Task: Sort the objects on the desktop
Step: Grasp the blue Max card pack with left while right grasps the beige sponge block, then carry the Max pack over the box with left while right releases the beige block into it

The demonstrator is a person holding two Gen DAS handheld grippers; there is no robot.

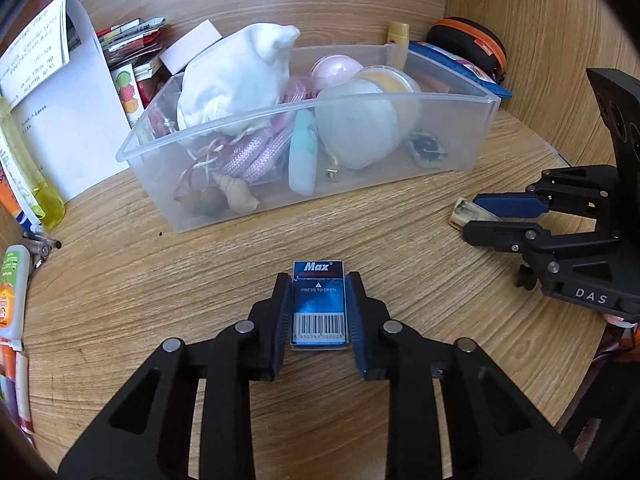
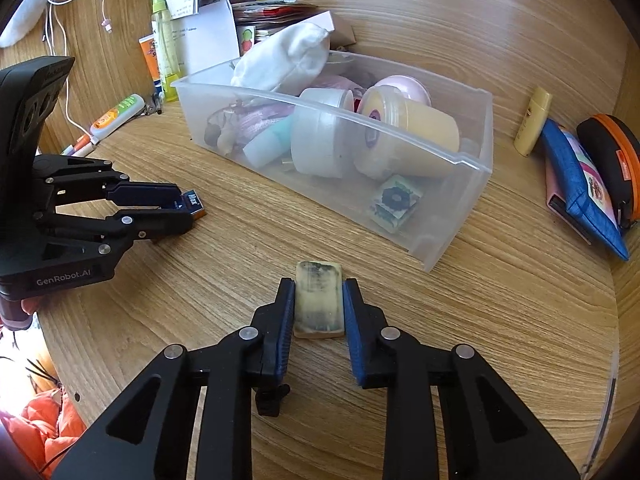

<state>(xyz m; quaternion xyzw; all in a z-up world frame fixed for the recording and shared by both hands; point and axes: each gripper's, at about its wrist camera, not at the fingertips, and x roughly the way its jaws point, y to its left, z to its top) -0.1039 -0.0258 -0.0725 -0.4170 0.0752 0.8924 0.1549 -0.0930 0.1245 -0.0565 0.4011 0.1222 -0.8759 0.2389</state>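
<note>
My left gripper is shut on a small blue Max staple box that rests on the wooden desk; the box also shows in the right wrist view. My right gripper is shut on a worn, smudged eraser lying on the desk, also seen in the left wrist view. A clear plastic bin stands beyond both grippers, full of jars, a white cloth pouch, pink rope and trinkets.
Papers and booklets, a yellow bottle and tubes stand at the back left. A blue pouch, an orange-trimmed black case and a yellow tube lie right of the bin. Wooden walls close the back and right.
</note>
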